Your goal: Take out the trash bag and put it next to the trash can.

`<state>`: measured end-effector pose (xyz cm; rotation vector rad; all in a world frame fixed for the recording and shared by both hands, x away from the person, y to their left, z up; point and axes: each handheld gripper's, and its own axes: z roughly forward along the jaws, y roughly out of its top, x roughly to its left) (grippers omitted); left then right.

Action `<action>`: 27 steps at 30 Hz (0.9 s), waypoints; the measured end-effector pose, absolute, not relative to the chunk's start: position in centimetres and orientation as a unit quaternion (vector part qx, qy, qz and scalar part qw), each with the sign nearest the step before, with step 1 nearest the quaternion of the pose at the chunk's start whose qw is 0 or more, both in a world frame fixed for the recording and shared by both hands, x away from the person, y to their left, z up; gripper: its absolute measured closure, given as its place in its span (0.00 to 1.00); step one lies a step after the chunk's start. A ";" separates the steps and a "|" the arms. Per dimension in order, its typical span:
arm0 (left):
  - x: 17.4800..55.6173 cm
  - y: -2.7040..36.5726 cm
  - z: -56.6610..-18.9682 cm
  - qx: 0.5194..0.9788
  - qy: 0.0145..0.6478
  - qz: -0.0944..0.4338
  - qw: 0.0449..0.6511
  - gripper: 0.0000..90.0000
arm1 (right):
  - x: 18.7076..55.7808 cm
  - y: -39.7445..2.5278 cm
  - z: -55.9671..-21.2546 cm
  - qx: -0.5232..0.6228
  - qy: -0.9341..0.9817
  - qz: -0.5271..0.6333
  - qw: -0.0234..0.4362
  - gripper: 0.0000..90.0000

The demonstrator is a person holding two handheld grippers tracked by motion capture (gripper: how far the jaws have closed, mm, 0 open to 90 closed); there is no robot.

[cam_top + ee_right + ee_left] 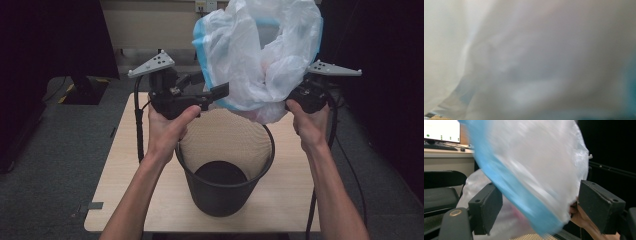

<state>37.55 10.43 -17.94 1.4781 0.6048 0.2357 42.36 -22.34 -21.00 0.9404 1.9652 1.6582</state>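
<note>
A white translucent plastic bag [260, 55] with a blue rim billows in the air above a black mesh wastebasket [272, 150] standing on the wooden table [125, 165]. My left gripper [210, 86] is open at the bag's left edge. In the left gripper view its jaws stand wide apart around the blurred bag [536, 170], with the left gripper's midpoint [539, 187] on the film. My right gripper [290, 102] is at the bag's lower right, where the plastic bunches into its front. Bag film [536, 62] covers the right gripper view and hides the jaws.
The wastebasket stands near the table's front centre, its mesh edge [534, 237] just below the left jaws. A dark stand base [82, 90] sits on the floor at the far left. A monitor [441, 130] on a desk and a black chair [439, 195] lie beyond.
</note>
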 end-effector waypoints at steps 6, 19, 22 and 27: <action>37.7 10.2 -18.4 0.669 0.272 0.102 0.684 0.22 | 43.2 -23.2 -21.6 0.354 0.699 0.582 0.216 0.99; 38.0 10.8 -19.3 0.674 0.281 0.102 0.676 0.22 | 44.9 -25.4 -23.9 0.403 0.693 0.550 0.235 0.99; 38.1 10.8 -19.5 0.676 0.283 0.103 0.673 0.22 | 45.3 -25.9 -24.8 0.413 0.690 0.548 0.230 0.99; 38.4 11.1 -20.3 0.679 0.289 0.103 0.667 0.22 | 45.6 -26.6 -26.7 0.427 0.689 0.542 0.223 0.99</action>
